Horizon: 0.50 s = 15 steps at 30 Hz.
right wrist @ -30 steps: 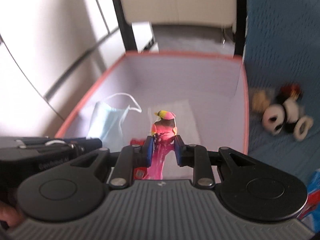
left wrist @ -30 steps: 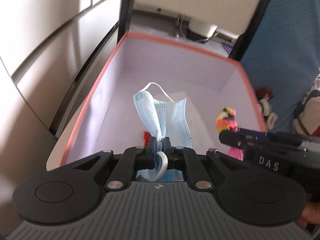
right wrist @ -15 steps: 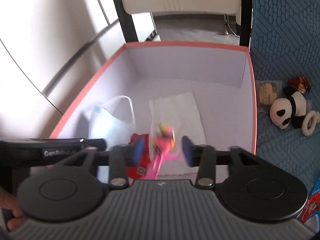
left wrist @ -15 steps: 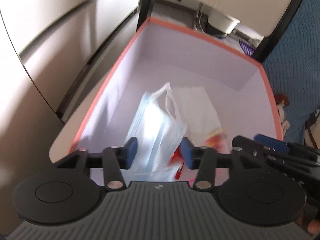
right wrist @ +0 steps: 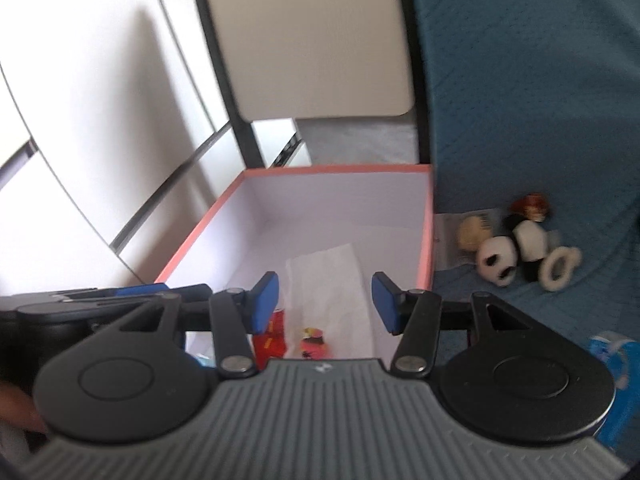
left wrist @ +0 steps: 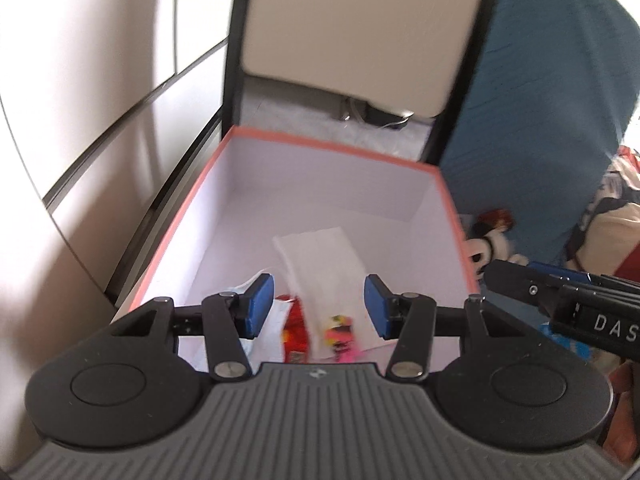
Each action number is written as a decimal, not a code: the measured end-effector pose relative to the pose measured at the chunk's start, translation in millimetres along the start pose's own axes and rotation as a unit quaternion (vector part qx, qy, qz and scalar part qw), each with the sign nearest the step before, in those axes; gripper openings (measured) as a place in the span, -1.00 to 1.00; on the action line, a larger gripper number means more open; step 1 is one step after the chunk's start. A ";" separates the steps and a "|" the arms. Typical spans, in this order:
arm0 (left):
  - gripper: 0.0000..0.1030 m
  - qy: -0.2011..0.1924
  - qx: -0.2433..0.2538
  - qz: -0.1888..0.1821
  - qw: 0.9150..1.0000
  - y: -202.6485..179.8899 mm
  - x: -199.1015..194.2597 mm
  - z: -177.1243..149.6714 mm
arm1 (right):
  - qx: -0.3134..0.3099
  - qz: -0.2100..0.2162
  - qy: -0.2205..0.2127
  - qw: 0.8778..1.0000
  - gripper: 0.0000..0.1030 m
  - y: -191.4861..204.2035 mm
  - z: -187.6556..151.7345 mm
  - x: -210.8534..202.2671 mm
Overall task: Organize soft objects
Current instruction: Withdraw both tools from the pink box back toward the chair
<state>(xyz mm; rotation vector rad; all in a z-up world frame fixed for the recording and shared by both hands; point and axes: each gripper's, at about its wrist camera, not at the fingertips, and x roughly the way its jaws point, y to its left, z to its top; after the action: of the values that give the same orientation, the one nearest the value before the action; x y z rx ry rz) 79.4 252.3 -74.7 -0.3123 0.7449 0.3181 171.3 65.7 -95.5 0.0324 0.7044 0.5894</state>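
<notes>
A white box with a salmon rim [left wrist: 320, 145] [right wrist: 340, 168] stands below both grippers. Inside lie a white cloth [left wrist: 320, 256] [right wrist: 328, 276], a red item [left wrist: 296, 332] [right wrist: 274, 340], a pink and yellow toy [left wrist: 340, 334] [right wrist: 314, 344] and a blue face mask [left wrist: 250, 300], mostly hidden behind my left fingers. My left gripper [left wrist: 318, 308] is open and empty above the box. My right gripper [right wrist: 326, 306] is open and empty above the box too. A panda plush [right wrist: 508, 254] [left wrist: 488, 248] lies on the blue bedding right of the box.
A white wardrobe wall [right wrist: 100, 100] rises to the left. A beige panel in a black frame [left wrist: 360, 32] stands behind the box. Blue bedding [right wrist: 540, 100] fills the right, with a white ring [right wrist: 560, 266] and a blue packet [right wrist: 612, 354] on it.
Both grippers opened. The left let the face mask fall into the box and the right dropped the pink toy in. Both grippers then rose and drew back.
</notes>
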 end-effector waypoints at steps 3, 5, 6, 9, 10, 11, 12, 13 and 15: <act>0.09 -0.017 0.013 -0.013 1.000 -17.7 -15.2 -3.4 | 0.015 -0.009 -0.022 1.000 0.06 -13.7 -2.6 -23.2; 0.09 -0.029 0.024 -0.022 0.999 -31.0 -24.7 -7.7 | 0.023 -0.018 -0.034 0.999 0.06 -20.9 -6.0 -35.9; 0.09 -0.033 0.028 -0.026 0.999 -38.2 -29.3 -10.0 | 0.026 -0.022 -0.039 0.999 0.06 -25.1 -8.6 -42.5; 0.09 -0.046 0.036 -0.040 0.998 -58.1 -38.8 -17.4 | 0.026 -0.035 -0.049 0.998 0.06 -35.1 -17.1 -57.4; 0.09 -0.047 0.038 -0.044 0.997 -65.5 -41.3 -20.2 | 0.026 -0.041 -0.050 0.998 0.06 -38.8 -20.6 -61.2; 0.09 -0.047 0.040 -0.047 0.997 -70.3 -42.2 -23.2 | 0.026 -0.045 -0.050 0.997 0.06 -43.2 -24.4 -64.8; 0.09 -0.048 0.042 -0.052 0.997 -76.3 -42.8 -26.3 | 0.027 -0.050 -0.048 0.997 0.06 -47.6 -28.7 -68.6; 0.09 -0.049 0.044 -0.056 0.996 -81.7 -44.5 -29.5 | 0.026 -0.059 -0.044 0.997 0.06 -51.6 -33.2 -71.9; 0.09 -0.050 0.047 -0.062 0.996 -89.8 -44.8 -35.5 | 0.033 -0.064 -0.043 0.997 0.06 -59.6 -41.0 -76.8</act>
<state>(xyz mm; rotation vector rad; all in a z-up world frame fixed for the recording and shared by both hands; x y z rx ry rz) 61.7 149.6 -53.3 -0.2511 0.6368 0.1804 129.1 -31.0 -94.1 0.0731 0.6378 0.4401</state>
